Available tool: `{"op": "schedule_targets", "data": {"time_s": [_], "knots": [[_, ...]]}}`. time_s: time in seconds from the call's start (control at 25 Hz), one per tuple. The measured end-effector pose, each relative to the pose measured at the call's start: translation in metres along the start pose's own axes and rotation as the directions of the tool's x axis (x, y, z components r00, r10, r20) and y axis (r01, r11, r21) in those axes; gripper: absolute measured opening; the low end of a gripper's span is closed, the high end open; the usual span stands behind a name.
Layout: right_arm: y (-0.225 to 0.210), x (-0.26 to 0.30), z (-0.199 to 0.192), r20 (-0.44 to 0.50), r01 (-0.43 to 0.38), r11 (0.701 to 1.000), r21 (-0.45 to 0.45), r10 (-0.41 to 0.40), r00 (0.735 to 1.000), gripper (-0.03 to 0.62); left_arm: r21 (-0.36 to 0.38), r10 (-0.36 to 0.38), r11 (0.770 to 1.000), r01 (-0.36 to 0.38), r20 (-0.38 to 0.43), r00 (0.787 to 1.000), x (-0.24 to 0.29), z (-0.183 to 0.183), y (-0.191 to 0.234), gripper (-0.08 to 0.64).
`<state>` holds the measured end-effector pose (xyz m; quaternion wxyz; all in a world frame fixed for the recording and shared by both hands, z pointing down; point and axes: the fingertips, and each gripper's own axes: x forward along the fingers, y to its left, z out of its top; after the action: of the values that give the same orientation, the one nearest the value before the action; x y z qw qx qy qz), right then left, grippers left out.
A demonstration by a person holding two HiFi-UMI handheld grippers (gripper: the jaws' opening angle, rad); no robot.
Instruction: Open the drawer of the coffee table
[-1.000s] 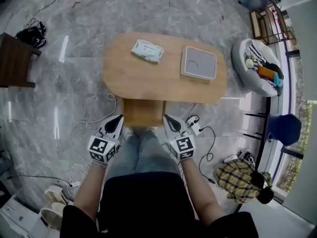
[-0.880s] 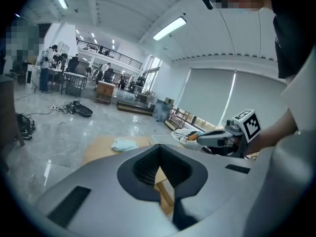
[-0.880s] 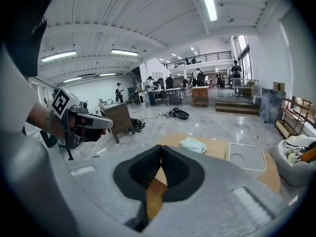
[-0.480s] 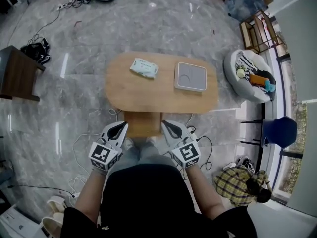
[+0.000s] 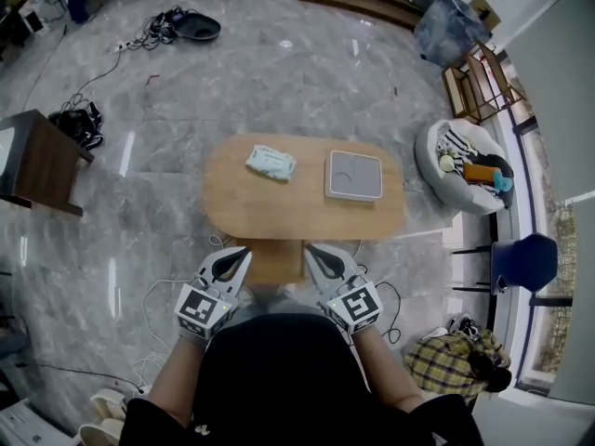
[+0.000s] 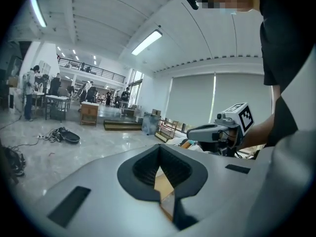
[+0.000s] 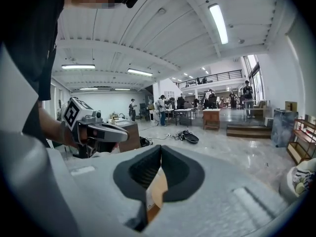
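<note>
1. left gripper [image 5: 240, 255]: it hangs off the left side of the drawer, not touching it as far as I can tell; its fingers are pressed together with nothing between them, which its own view shows plainly.
2. drawer [image 5: 274, 260]: it sticks out from the middle of the near edge of the counter [image 5: 232, 203], between the two grippers; to me it looks pulled out already, so I'd say the job is about done.
3. right gripper [image 5: 312, 253]: same deal on the drawer's right side; fingers squeezed shut on nothing, pointing a bit downward toward the counter.
4. if it needs to come out further, I'd go back in low with both grippers, spread the fingers first, pinch the drawer front near its two corners, and pull straight back toward the body; an uneven tug from one side probably makes it bind.
5. keep the pull level; lifting or pushing down on the front could jam it or rock the counter.
6. up top, the wipes pack [image 5: 271, 163] lies left of centre and the grey square pad [image 5: 353, 176] toward the right end; both are well back from the near edge, so a smooth pull shouldn't bother them, but a jerk might slide them.
</note>
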<state>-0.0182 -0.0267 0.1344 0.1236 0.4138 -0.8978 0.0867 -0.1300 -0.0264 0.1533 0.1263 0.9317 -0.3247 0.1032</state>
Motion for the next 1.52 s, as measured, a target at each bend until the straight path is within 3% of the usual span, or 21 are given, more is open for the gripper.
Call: {"op": "schedule_targets", "data": {"time_s": [0.2,0.36,0.52,0.76,1.52], "knots": [[-0.008,-0.006,0.015,0.034,-0.002,1.000,-0.012,0.003,0.999,-0.002,-0.022,0.014,1.000,-0.013,0.005,1.000,0.008,0.012,0.000,0.014],[-0.013,-0.005,0.024,0.054,-0.005,1.000,-0.011,0.006,0.999,-0.002,-0.066,0.072,0.995,-0.070,0.031,0.997,0.011,0.032,0.008,0.014],[-0.014,-0.006,0.031,0.069,-0.014,1.000,-0.011,0.015,0.998,-0.001,-0.045,0.110,0.993,-0.109,0.018,0.994,0.007,0.031,0.012,0.014],[-0.022,-0.009,0.036,0.090,-0.011,1.000,-0.009,0.012,0.996,-0.001,-0.069,0.140,0.988,-0.139,0.017,0.990,0.005,0.037,0.012,0.014],[-0.035,-0.020,0.026,0.123,0.002,0.998,0.057,-0.009,0.992,-0.002,-0.027,0.160,0.987,-0.160,-0.018,0.987,0.002,0.026,0.001,0.014]]}}
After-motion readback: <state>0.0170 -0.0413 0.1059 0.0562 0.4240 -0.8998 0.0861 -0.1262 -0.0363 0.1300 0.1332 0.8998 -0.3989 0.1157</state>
